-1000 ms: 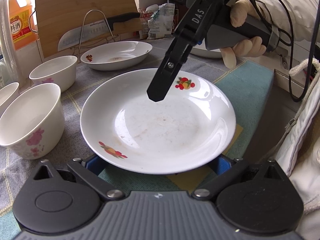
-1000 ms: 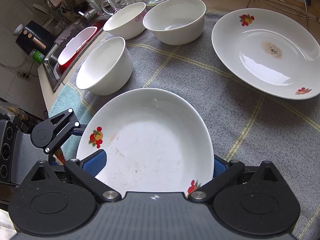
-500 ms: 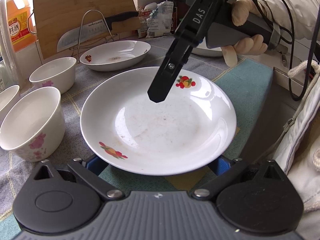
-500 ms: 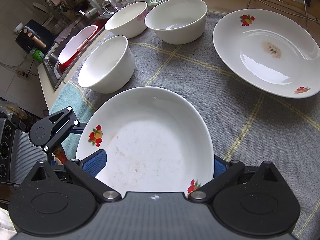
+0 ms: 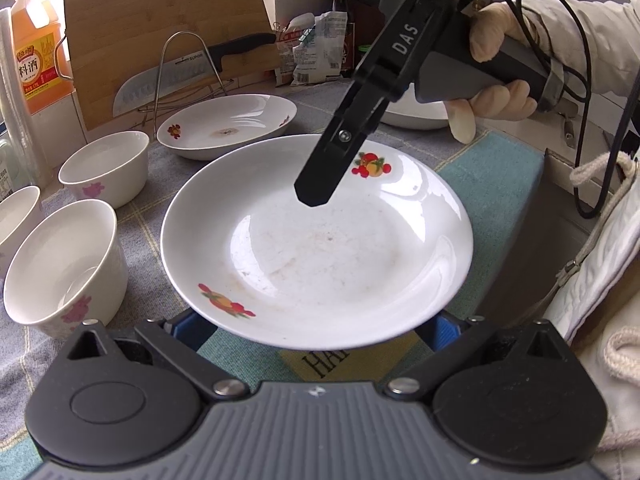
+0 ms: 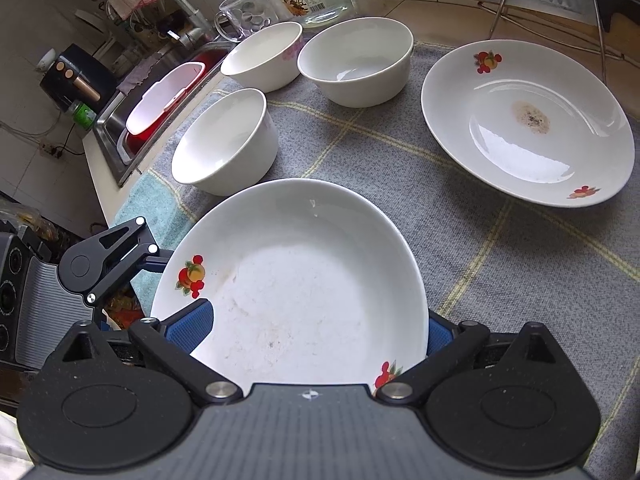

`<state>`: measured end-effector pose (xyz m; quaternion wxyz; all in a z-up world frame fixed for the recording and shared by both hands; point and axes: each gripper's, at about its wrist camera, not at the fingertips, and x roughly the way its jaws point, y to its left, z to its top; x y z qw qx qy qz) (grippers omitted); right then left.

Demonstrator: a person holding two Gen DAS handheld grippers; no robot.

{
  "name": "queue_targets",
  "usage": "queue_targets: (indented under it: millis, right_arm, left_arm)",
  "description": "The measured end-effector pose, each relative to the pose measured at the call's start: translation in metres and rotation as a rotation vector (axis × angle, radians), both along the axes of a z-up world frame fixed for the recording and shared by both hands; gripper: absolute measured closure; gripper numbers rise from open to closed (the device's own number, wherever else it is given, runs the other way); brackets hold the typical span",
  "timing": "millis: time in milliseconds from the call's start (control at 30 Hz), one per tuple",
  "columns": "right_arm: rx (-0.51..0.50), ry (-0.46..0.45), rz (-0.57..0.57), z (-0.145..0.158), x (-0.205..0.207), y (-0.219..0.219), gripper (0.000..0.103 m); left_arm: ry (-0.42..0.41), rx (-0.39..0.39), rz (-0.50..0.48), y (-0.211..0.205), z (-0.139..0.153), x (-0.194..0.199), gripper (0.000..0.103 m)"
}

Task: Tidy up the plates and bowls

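A white plate with fruit prints [image 5: 320, 248] fills the middle of the left wrist view and is held above the cloth; it also shows in the right wrist view [image 6: 296, 280]. Both grippers are open and straddle it from opposite sides. My left gripper [image 5: 308, 330] has its blue pads under the near rim. My right gripper [image 6: 316, 332] has its blue pads at its rim, one finger [image 5: 320, 184] over the plate. A second fruit plate [image 6: 528, 120] lies at the back. Three white bowls [image 6: 224, 140] [image 6: 356, 64] [image 6: 262, 56] stand to the left.
A grey checked cloth [image 6: 500, 280] covers the counter. A sink with a red basin [image 6: 160, 100] lies at far left. A wire rack with a knife [image 5: 180, 68], a cutting board, an orange bottle [image 5: 34, 48] and another white dish [image 5: 416, 114] stand at the back.
The plate has risen slightly and shifted toward the back of the counter with both grippers; the bowls have slid a little nearer in both views.
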<state>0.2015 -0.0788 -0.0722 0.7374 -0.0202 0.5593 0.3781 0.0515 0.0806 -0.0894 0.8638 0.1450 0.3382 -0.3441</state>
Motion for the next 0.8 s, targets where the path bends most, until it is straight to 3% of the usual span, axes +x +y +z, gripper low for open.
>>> queue_targets:
  millis: [800]
  right_arm:
    - [0.022,-0.063,-0.047,0.025,0.001,-0.089,0.000]
  left_arm:
    - [-0.010,-0.012,-0.026,-0.084,0.022,0.022,0.001]
